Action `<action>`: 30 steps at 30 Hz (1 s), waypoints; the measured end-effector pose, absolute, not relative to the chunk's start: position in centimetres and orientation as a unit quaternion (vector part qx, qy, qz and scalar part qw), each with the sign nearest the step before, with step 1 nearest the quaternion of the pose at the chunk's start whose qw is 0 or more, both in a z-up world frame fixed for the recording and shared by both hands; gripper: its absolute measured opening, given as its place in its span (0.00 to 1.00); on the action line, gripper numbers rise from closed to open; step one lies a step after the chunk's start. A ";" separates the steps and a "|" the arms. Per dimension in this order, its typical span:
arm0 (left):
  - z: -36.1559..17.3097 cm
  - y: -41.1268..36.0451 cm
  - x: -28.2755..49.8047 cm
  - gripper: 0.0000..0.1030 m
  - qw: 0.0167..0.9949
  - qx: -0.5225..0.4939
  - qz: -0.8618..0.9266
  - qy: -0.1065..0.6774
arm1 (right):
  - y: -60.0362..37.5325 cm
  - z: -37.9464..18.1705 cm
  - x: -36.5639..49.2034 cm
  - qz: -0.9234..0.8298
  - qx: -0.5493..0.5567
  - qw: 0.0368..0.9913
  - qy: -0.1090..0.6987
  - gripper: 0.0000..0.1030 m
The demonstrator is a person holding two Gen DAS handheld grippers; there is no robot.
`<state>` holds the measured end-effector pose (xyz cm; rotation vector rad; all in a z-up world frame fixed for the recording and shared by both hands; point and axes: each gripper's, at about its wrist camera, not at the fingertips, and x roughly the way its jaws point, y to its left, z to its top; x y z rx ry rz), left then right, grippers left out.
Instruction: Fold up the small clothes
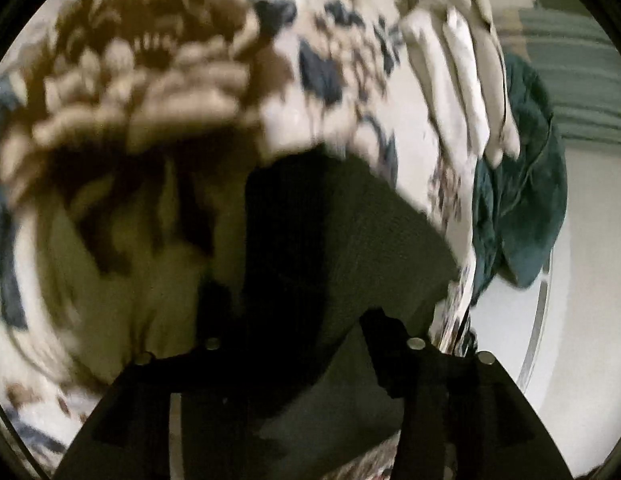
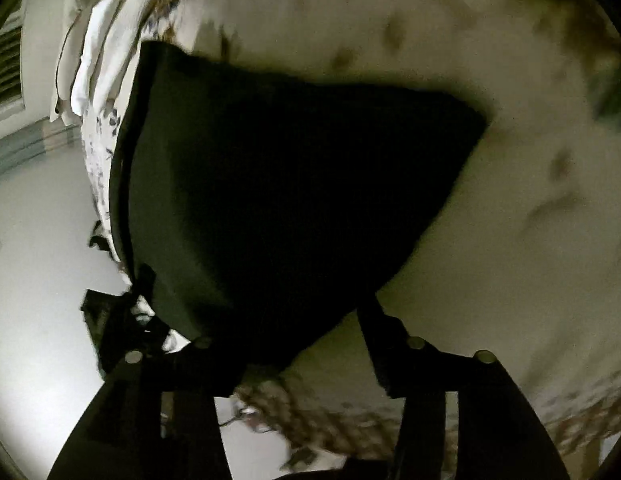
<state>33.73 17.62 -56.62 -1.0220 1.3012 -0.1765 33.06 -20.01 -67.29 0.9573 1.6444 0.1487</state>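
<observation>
A dark, almost black small garment [image 1: 342,240] lies on a floral bedspread [image 1: 342,60]; the view is blurred. My left gripper [image 1: 294,332] has its fingers spread, with the dark cloth lying between and over them. In the right wrist view the same dark garment [image 2: 278,184] fills the middle as a folded slab. My right gripper [image 2: 286,340] has its fingers wide apart, and the garment's lower corner sits between them. I cannot tell if either gripper pinches the cloth.
A teal garment [image 1: 518,208] hangs over the bed's right edge. Folded white clothes [image 1: 462,80] lie beyond it and also show in the right wrist view [image 2: 98,52]. A pale floor [image 2: 34,248] lies beside the bed.
</observation>
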 end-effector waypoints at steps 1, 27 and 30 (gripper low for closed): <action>-56.6 17.9 33.9 0.44 0.677 -0.456 -0.071 0.574 | -20.6 -66.8 33.4 0.061 0.395 0.586 0.705 0.52; -57.7 17.5 27.2 0.47 0.728 -0.479 -0.036 0.489 | 19.3 -59.6 48.4 0.404 -0.204 0.598 0.662 0.08; -57.6 16.9 27.5 0.47 0.731 -0.474 -0.046 0.489 | 18.8 -59.5 49.2 0.379 -0.183 0.617 0.665 0.07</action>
